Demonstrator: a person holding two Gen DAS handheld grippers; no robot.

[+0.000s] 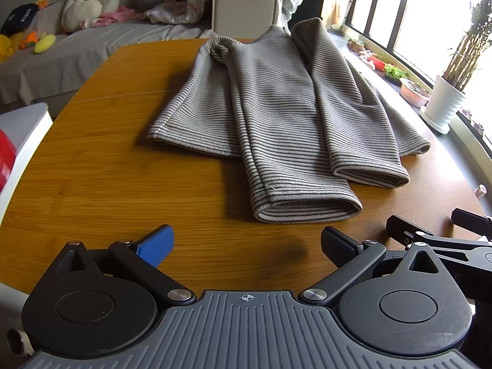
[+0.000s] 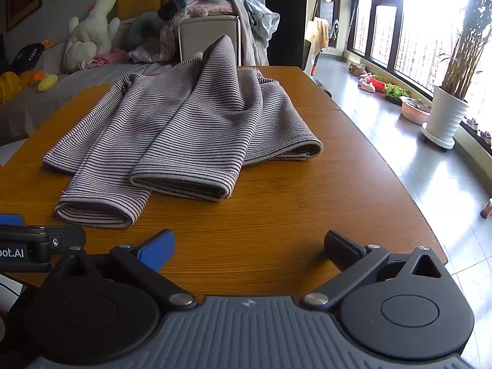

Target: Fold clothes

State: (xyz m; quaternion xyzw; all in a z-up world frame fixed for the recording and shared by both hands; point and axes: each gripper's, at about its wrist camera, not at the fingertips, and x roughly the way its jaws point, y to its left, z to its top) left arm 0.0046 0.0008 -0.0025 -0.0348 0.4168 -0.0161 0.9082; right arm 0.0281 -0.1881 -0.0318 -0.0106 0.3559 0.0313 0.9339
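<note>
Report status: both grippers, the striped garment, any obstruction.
Left gripper open, empty. Right gripper open, empty. Striped garment on table, sleeves folded in. Nothing between grippers and garment.

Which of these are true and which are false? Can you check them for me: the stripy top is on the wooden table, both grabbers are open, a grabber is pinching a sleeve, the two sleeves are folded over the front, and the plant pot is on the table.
1. The stripy top lies on the wooden table. True.
2. The left gripper and the right gripper are both open. True.
3. A gripper is pinching a sleeve. False: both hang empty over bare table, short of the cloth.
4. Both sleeves are folded over the front, with the cuffs toward the grippers. True.
5. The white plant pot stands on the table. False: it stands on the floor by the window.
</note>
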